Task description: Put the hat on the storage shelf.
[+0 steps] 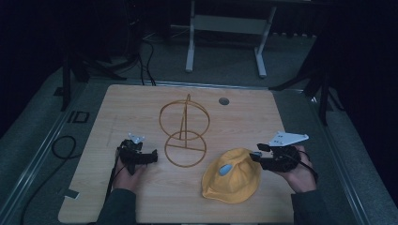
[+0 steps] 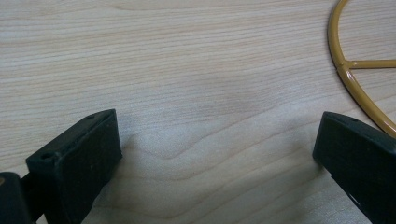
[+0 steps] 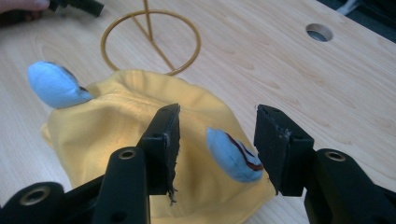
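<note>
A soft yellow fabric hat with pale blue padded ear-like patches lies crumpled on the light wooden bench, in the near right part of the top, close to the near edge. One blue patch sits on the hat's left side in the high view; in the right gripper view a second blue patch with a dark red line on it lies on the cloth between the two black jaws.

The right gripper is held in the person's right hand at the hat's right rim, pointing left across the bench. Its jaws stand apart, one over the yellow cloth and the other just past the hat's edge; the pads do not press on the fabric or the patch.

The left gripper is held in the left hand near the left edge of the bench, well apart from the hat. Its jaws are spread wide over bare wood, with nothing between them.

A gold-coloured wire stand made of a flat ring base and an upright ring on a post stands near the middle of the bench, between the two grippers and just beyond the hat. The curve of its base ring lies just beside the left gripper's far jaw. A round grommet hole sits near the far edge of the bench.
</note>
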Demonstrator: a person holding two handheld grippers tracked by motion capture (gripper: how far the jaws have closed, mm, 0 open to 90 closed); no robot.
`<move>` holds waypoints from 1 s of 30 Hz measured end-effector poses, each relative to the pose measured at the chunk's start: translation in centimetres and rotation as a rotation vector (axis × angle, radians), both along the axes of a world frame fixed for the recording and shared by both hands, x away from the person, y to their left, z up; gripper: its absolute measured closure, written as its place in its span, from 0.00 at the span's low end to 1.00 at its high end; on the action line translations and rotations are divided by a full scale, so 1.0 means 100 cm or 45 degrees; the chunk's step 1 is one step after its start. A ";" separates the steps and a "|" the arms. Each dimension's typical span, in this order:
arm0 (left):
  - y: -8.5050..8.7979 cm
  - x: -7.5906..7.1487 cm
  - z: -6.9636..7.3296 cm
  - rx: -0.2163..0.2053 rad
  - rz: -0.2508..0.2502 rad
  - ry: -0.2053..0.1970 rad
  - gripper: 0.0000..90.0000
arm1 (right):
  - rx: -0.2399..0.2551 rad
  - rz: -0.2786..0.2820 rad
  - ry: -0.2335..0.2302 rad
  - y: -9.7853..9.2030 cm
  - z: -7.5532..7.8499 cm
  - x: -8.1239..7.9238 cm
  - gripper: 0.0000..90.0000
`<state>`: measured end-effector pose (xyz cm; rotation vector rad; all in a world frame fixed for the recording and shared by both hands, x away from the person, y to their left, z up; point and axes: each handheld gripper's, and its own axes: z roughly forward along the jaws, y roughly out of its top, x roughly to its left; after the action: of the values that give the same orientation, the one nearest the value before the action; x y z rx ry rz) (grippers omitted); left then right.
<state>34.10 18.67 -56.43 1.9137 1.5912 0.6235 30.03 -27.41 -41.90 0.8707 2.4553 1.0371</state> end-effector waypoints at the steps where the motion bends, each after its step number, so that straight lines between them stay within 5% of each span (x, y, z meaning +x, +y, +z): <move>1: 0.000 0.000 0.000 0.001 0.000 0.000 0.01 | -0.008 0.011 0.003 0.002 0.000 0.000 0.56; 15: 0.000 0.000 0.000 0.000 0.000 0.000 0.01 | -0.104 0.170 0.032 0.020 0.006 0.004 0.52; 30: 0.000 0.000 0.000 0.000 0.000 0.000 0.01 | -0.313 0.338 0.058 0.043 0.012 0.008 0.47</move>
<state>34.10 18.68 -56.42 1.9143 1.5910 0.6235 30.83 -23.09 -40.71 0.5066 2.7169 0.7779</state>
